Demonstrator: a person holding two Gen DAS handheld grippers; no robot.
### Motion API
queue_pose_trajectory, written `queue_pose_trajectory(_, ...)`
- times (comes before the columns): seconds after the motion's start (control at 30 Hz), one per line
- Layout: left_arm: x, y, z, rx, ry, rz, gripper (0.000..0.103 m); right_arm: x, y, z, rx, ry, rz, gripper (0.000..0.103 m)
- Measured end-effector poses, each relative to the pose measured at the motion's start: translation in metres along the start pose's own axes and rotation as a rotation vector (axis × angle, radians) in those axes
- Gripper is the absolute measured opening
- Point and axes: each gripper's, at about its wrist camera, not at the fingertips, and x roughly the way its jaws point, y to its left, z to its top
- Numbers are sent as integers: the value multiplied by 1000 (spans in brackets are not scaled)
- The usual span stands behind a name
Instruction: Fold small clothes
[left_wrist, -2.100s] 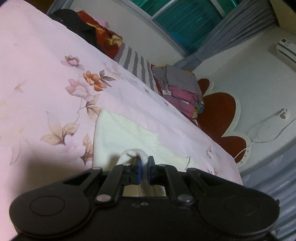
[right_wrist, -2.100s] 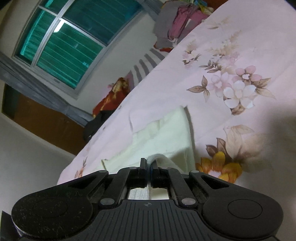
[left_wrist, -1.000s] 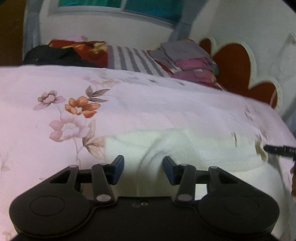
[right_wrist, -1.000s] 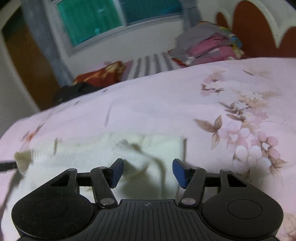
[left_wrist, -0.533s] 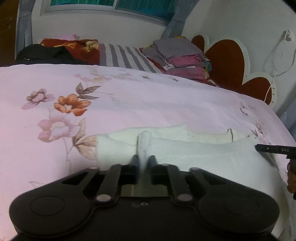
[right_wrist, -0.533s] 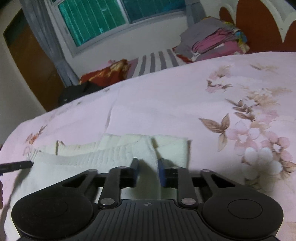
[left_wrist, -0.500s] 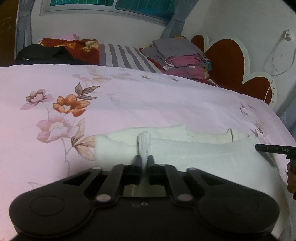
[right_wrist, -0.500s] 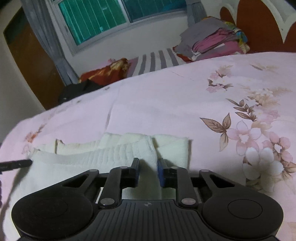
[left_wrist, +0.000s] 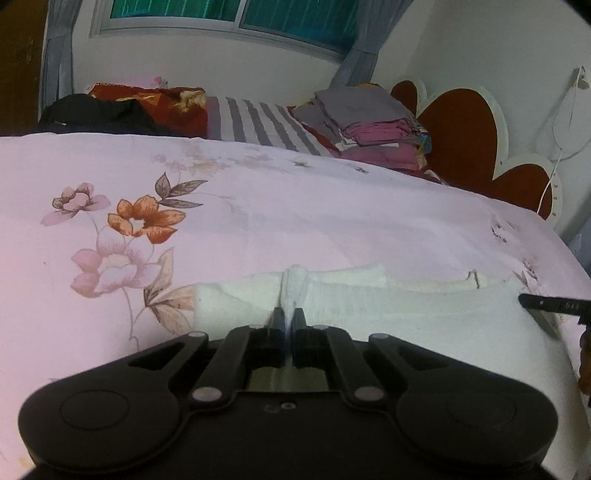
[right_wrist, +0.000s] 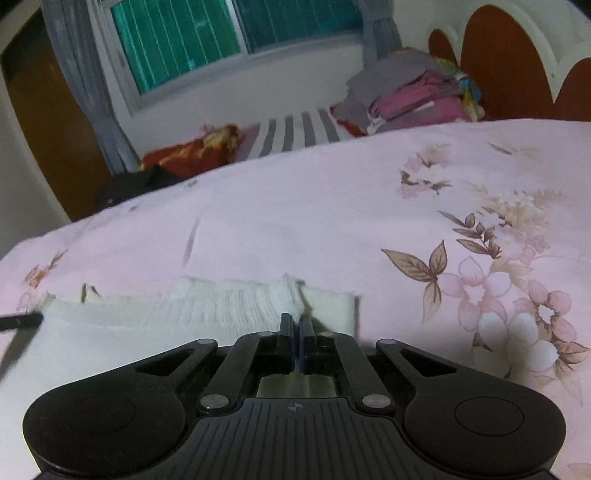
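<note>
Cream garment (left_wrist: 388, 314) is lying flat on the pink floral bedspread (left_wrist: 295, 221), near the bed's front edge, stretched sideways between the two tools.

Left tongs (left_wrist: 287, 318) are pinching a raised ridge of the garment's far edge near its left end. Their jaws are easing apart very slightly, yet cloth is sitting bunched between the pads, so the grip reads as clenched on fabric.

Right tongs (right_wrist: 296, 325) are clenched on a matching pleat of the same far edge, near the right end. The jaws are meeting tightly around a thin fold of cloth.

Judgement: both tools are taking the same edge at spaced points so the panel can be raised evenly and carried over in one fold. Pinching small ridges keeps the bedspread out of the grip.

Risk: the left hold is looking the looser, so that corner may be slipping on lift.

Folded clothes pile (left_wrist: 373, 122) is sitting well apart by the headboard (left_wrist: 465, 136).
</note>
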Motion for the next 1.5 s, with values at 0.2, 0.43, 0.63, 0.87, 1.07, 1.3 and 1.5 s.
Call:
queue_pose_trajectory(0.2,-36,-42,-1,90,-137,13,53,-34,24,0,-40,-133,-66,67)
queue_pose_trajectory(0.43,-7,-120,-26,210,-63,-127,56,-8,116,-24,-250,1,184,40)
queue_pose_trajectory(0.63,2,-56,-25,125,-86,66,55,-1,72,-21,-276,-20,-29,40)
queue_pose_trajectory(0.87,-27,-52,-23,86,-150,29,55,-20,17,-3,-65,-51,-175,49)
queue_pose_trajectory(1.07,-27,-125,-56,193,-83,-66,56,-52,81,-36,-180,-61,88,49)
queue_pose_trajectory(1.3,-20,-121,-68,192,-38,-6,56,-35,109,-68,-351,1,60,49)
queue_pose_trajectory(1.5,-39,-132,-75,193,-40,-31,56,-67,104,-64,-295,-47,-15,48)
